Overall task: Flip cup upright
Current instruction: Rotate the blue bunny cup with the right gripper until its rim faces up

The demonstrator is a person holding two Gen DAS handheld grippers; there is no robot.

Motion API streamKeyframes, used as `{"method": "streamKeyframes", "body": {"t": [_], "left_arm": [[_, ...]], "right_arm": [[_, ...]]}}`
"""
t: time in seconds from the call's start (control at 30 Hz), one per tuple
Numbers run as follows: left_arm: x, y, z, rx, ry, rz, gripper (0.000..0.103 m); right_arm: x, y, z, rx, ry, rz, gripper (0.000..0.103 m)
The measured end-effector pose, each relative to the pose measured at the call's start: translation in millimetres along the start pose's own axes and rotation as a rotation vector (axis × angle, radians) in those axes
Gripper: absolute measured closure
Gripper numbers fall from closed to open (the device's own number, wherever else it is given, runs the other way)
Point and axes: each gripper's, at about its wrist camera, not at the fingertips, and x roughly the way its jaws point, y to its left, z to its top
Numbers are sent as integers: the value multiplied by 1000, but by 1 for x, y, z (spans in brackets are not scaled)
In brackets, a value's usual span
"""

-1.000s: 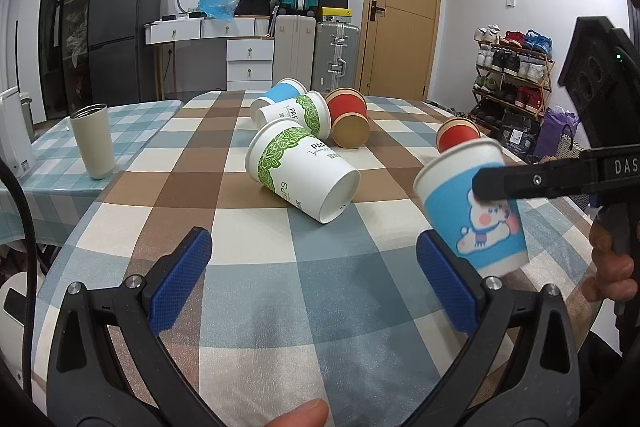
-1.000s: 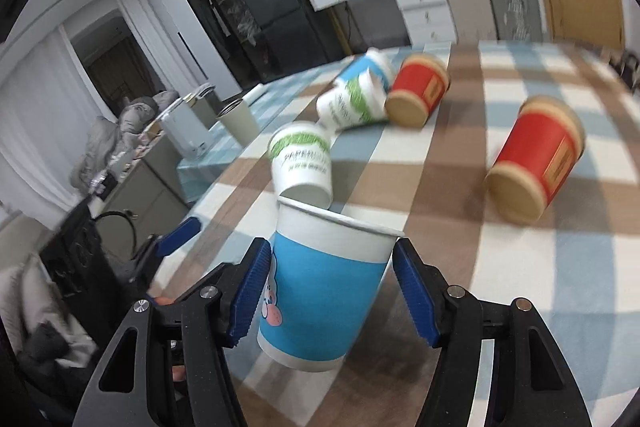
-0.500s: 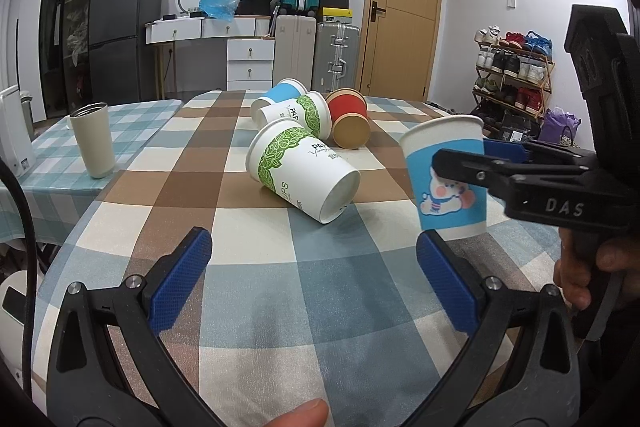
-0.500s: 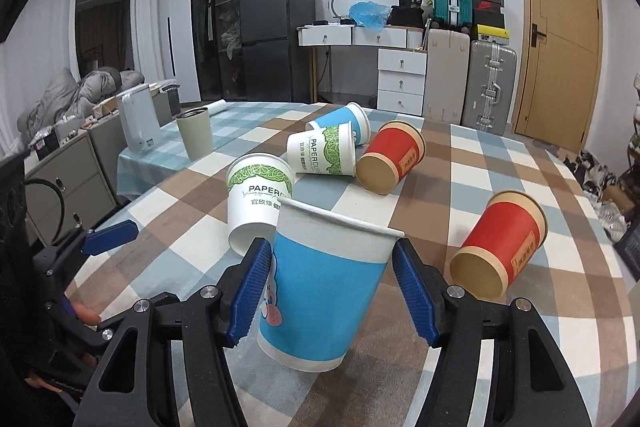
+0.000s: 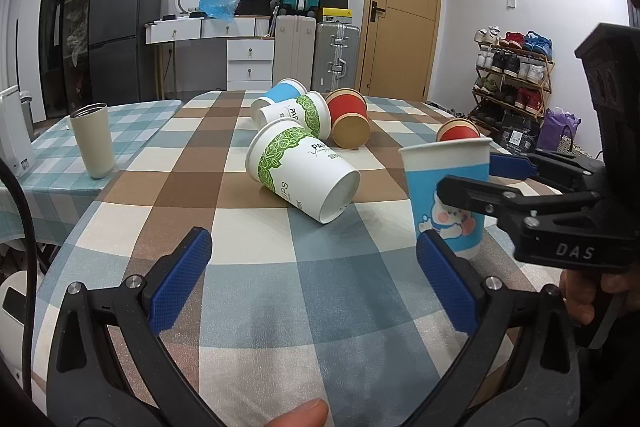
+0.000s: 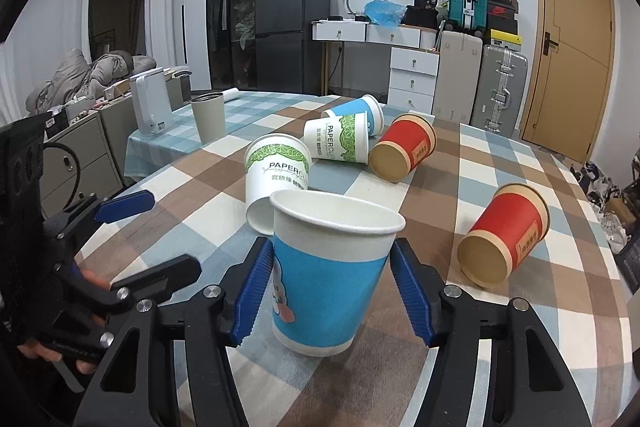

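Your right claw [image 6: 332, 291] clasped the blue cup [image 6: 328, 267], one pad on each side of its wall. The cup stood upright, mouth up, its base on or just above the checked tabletop [image 6: 480, 163]; contact was not clear. Your left claw [image 5: 316, 283] hung spread wide with nothing between its pads, low over the tabletop's near edge, left of the cup. Beyond it lay a green-leaf cup [image 5: 300, 173] on its side. Further back lay another green cup [image 6: 338, 143], a second blue cup [image 6: 360, 109] and two red cups [image 6: 404, 147] [image 6: 504, 235], all tipped over. A tumbler [image 5: 93, 139] stood upright at far left.
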Motion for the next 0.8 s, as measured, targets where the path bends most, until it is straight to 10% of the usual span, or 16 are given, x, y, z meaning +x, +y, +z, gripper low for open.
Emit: {"method": "streamKeyframes", "body": {"t": [0.8], "left_arm": [[0, 0, 0, 0, 0, 0, 1]], "right_arm": [[-6, 9, -18, -19, -38, 0, 44]]}}
